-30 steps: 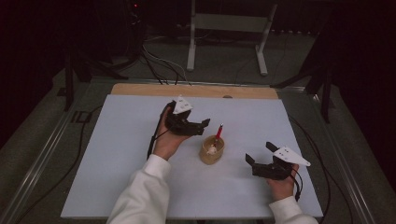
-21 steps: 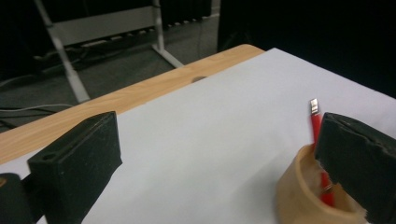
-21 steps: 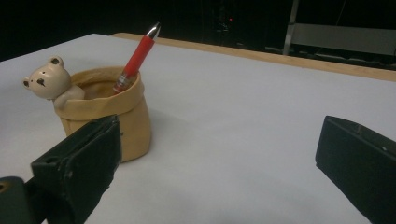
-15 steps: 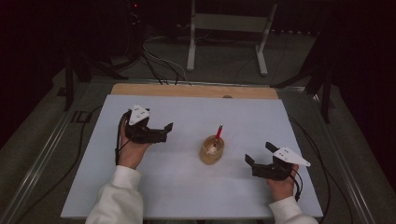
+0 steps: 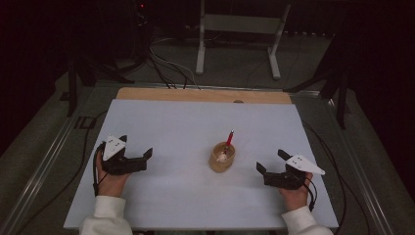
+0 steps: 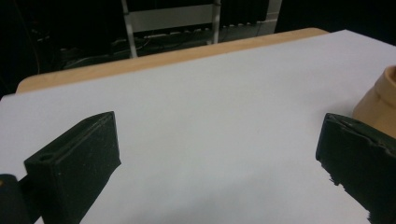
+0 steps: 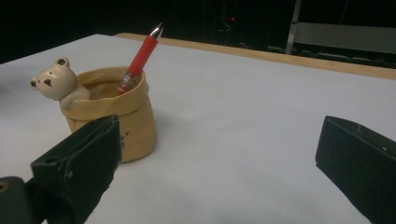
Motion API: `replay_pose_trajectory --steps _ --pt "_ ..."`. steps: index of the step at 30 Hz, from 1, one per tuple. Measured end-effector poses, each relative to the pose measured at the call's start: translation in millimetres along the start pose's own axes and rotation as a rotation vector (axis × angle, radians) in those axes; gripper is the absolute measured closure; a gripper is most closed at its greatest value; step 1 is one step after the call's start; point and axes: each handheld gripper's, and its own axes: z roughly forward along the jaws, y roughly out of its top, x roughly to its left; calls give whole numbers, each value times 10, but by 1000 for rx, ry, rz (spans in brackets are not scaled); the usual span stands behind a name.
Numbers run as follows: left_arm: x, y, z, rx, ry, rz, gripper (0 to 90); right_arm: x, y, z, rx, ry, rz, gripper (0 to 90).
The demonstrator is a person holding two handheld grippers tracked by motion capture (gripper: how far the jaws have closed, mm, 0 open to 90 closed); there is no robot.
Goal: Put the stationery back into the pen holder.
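Note:
A tan sack-shaped pot (image 5: pixel 221 159) with a small bear figure (image 7: pixel 53 83) on its rim stands in the middle of the white table (image 5: pixel 195 122). A red pen (image 5: pixel 229 138) leans in it, tip up. My left gripper (image 5: pixel 136 147) rests at the table's left, well apart from the pot. Its jaws have just been opening and now stand wide with nothing between them (image 6: pixel 217 149); the pot's edge (image 6: pixel 380 100) shows beyond the right jaw. My right gripper (image 5: pixel 270 160) sits to the right of the pot, open and empty (image 7: pixel 217 154), with the pot (image 7: pixel 114 116) just past its left jaw.
A wooden strip (image 5: pixel 205 94) runs along the table's far edge. Cables (image 5: pixel 166 73) and a white stand (image 5: pixel 235 29) lie on the dark floor beyond. Metal rails (image 5: pixel 44 161) flank the table's sides.
My left hand has swung left, away from the pot, and come down toward the table's left side. The pot, the pen and my right gripper have stayed put.

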Motion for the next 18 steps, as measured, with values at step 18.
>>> replay_pose_trajectory --steps 18 --pt "142 -372 -246 -2 79 -59 2 -17 -21 22 42 11 8 9"
